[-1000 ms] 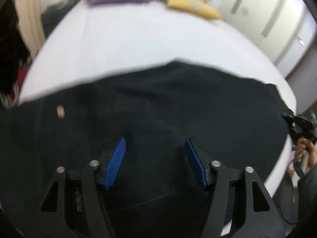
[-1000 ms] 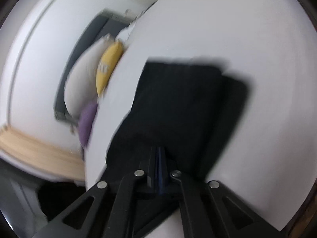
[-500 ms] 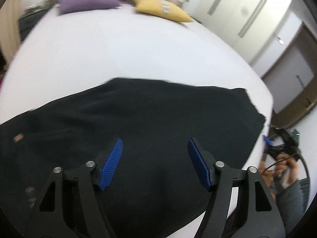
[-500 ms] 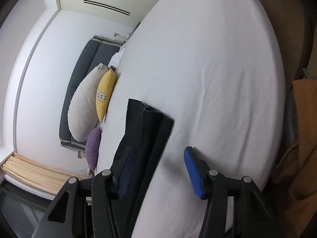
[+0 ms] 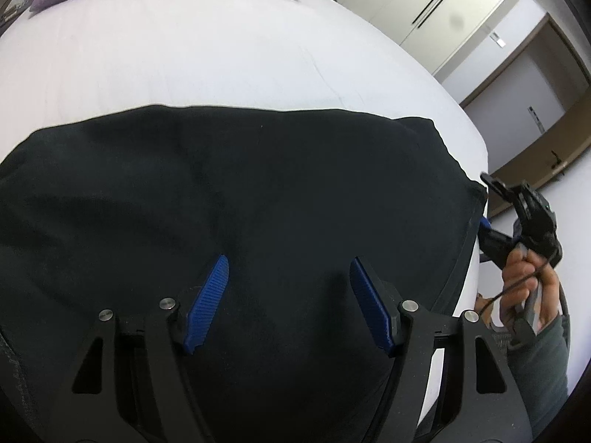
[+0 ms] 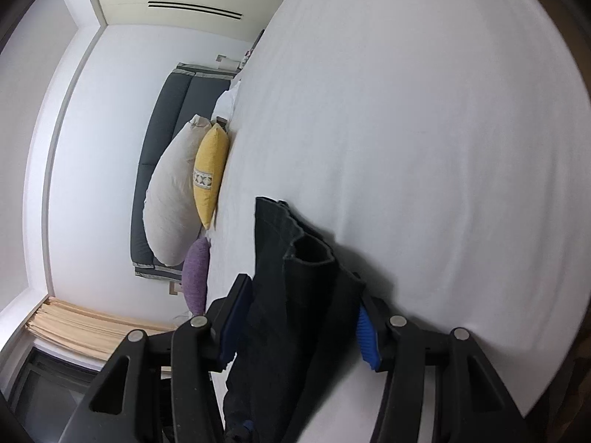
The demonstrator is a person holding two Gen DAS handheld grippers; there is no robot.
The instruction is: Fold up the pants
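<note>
Black pants (image 5: 280, 184) lie spread flat across the white bed (image 5: 207, 48). My left gripper (image 5: 288, 262) hovers open just over the cloth, with nothing pinched between its blue pads (image 5: 207, 295). At the right edge of the left wrist view a hand holds my right gripper (image 5: 485, 201) at the pants' end. In the right wrist view the layered end of the pants (image 6: 295, 295) lies loose on the bed between the spread jaws of my right gripper (image 6: 301, 291), which is open.
A yellow cushion (image 6: 208, 173), a grey pillow (image 6: 170, 199) and a purple cushion (image 6: 195, 273) lean at the dark headboard (image 6: 162, 118). White wardrobe doors (image 5: 417, 3) and a doorway (image 5: 524, 85) stand beyond the bed's right side. White sheet stretches beyond the pants.
My right gripper, shut on the pants' end a second ago, has opened and let the cloth drop onto the bed. My left gripper slid sideways over the pants toward the leg end.
</note>
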